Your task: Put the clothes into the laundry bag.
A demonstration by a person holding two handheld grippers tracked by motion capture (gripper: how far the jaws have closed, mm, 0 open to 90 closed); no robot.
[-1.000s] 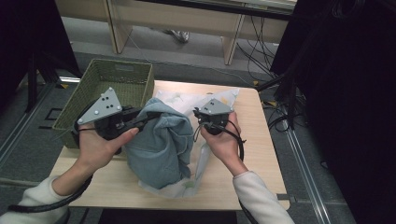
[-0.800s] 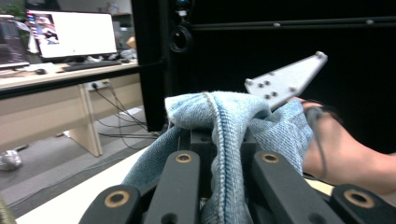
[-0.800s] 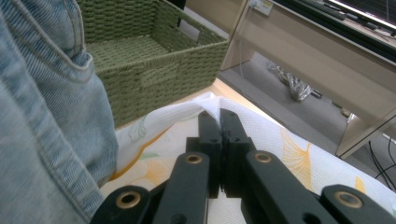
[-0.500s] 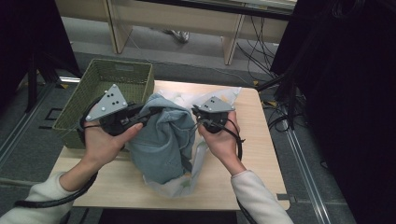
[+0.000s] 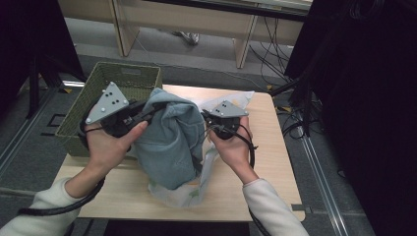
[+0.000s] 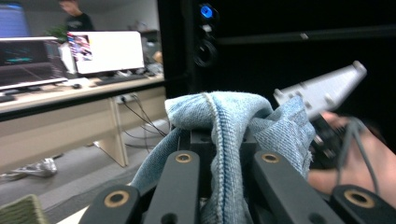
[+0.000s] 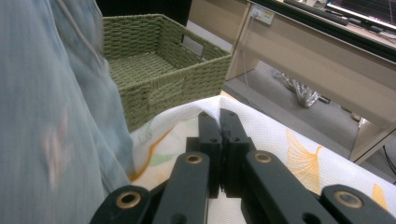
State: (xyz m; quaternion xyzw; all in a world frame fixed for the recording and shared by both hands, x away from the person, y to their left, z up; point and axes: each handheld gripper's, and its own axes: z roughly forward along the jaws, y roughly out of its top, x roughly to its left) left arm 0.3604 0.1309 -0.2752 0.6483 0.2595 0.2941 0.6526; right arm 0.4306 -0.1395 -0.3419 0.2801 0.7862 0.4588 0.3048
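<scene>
A blue denim garment [image 5: 164,140] hangs bunched over the middle of the table, its lower end inside a white leaf-printed cloth [image 5: 183,195]. My left gripper [image 5: 156,108] is shut on the garment's top fold, which drapes over its jaws in the left gripper view, where the denim [image 6: 224,116] hides the tips of the left gripper [image 6: 219,156]. My right gripper [image 5: 206,119] sits just right of the garment. In the right gripper view, the right gripper [image 7: 219,123] is shut on the edge of the white cloth [image 7: 289,149], with the denim [image 7: 51,116] close at the left.
A green woven basket [image 5: 123,73] stands off the table's left rear, seen empty in the right gripper view [image 7: 154,60]. The bare wooden table [image 5: 278,162] extends to the right. Desks and cables lie on the floor beyond.
My left gripper has lifted the denim garment higher and a little to the right. The right gripper has barely moved and still holds the white cloth.
</scene>
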